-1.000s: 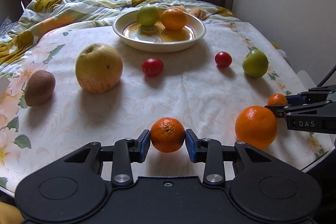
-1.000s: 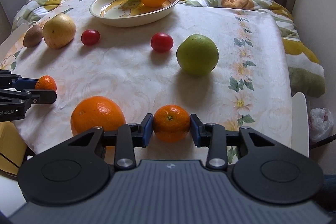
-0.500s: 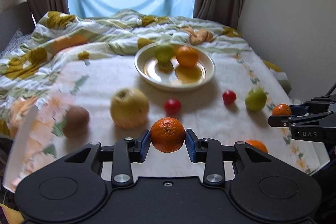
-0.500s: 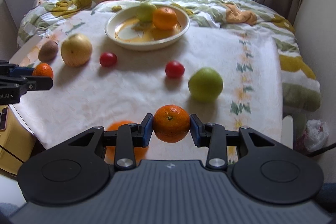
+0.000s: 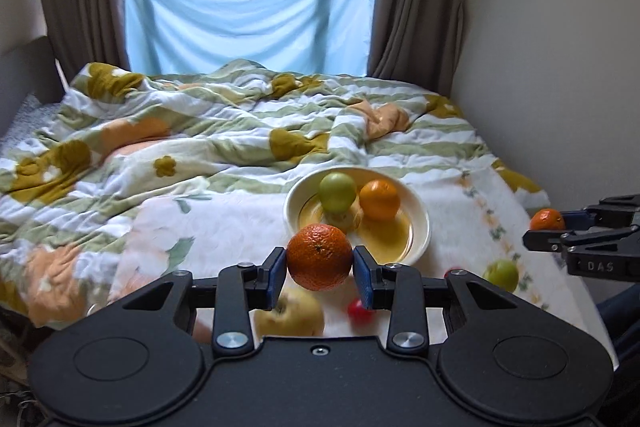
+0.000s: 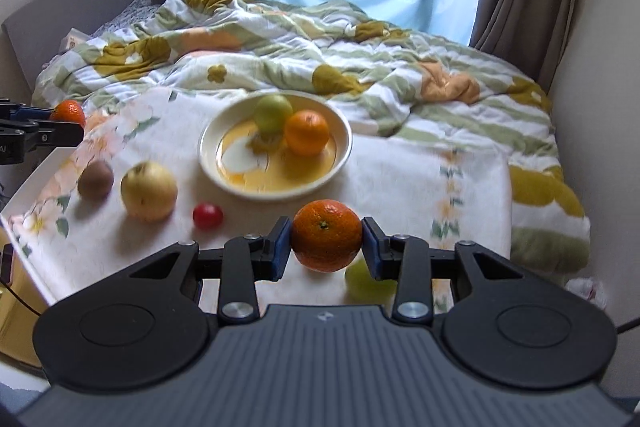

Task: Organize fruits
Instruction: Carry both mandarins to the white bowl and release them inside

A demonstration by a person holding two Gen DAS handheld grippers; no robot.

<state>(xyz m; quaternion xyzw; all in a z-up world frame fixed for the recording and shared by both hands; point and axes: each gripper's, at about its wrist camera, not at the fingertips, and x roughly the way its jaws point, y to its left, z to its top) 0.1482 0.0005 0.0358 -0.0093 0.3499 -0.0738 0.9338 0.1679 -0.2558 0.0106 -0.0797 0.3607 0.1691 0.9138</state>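
My left gripper (image 5: 319, 271) is shut on a small mandarin (image 5: 319, 256), held in the air above the table. My right gripper (image 6: 326, 245) is shut on a second mandarin (image 6: 326, 241), also held in the air. A cream plate (image 6: 340, 159) at the back of the table holds a green apple (image 6: 273, 113) and an orange (image 6: 307, 132); the plate also shows in the left wrist view (image 5: 418, 211). On the cloth lie a yellow apple (image 6: 148, 190), a kiwi (image 6: 95, 179), a red tomato (image 6: 207, 215) and a green apple (image 6: 362, 281).
A crumpled flowered quilt (image 6: 320, 43) lies behind the table. The wall is close on the right (image 6: 608, 107). The left gripper shows at the left edge of the right wrist view (image 6: 60, 125). The right gripper shows at the right edge of the left wrist view (image 5: 560, 227).
Both grippers have lifted their mandarins off the table and risen, so the table and plate now sit lower and farther. The large orange near the front edge has dropped out of view.
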